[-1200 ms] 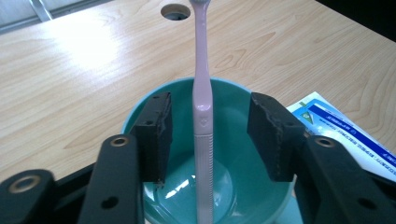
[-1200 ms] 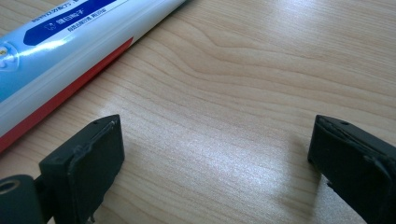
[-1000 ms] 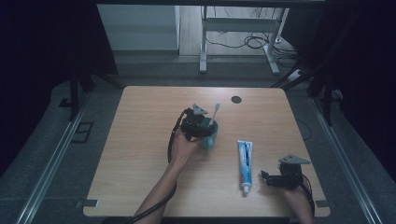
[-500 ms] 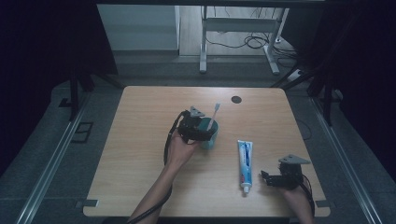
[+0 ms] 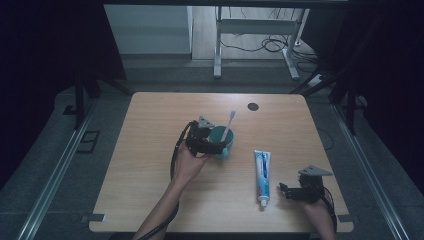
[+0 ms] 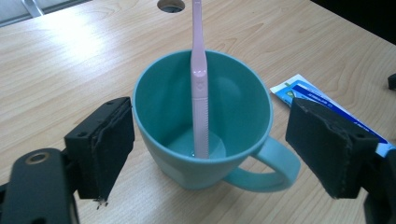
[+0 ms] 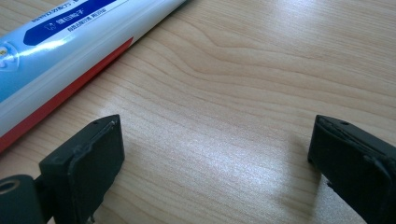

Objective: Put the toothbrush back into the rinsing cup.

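Teal ceramic mug (image 6: pixel 205 135) sits near the table's centre with a pale pink plastic toothbrush (image 6: pixel 200 93) standing upright inside, head up. My left gripper (image 6: pixel 210 149) has its jaws spread either side of the mug, not squeezing yet as far as I can see, handle poking out toward 4 o'clock. So brush-in-cup looks done; grabbing the mug is what's left, I reckon. Blue and white toothpaste tube (image 5: pixel 261 172) lies flat at 4 o'clock from the mug. My right gripper (image 5: pixel 295 192) rests apart just beside the tube, jaws wide, holding nothing on the light wooden table (image 5: pixel 150 200).
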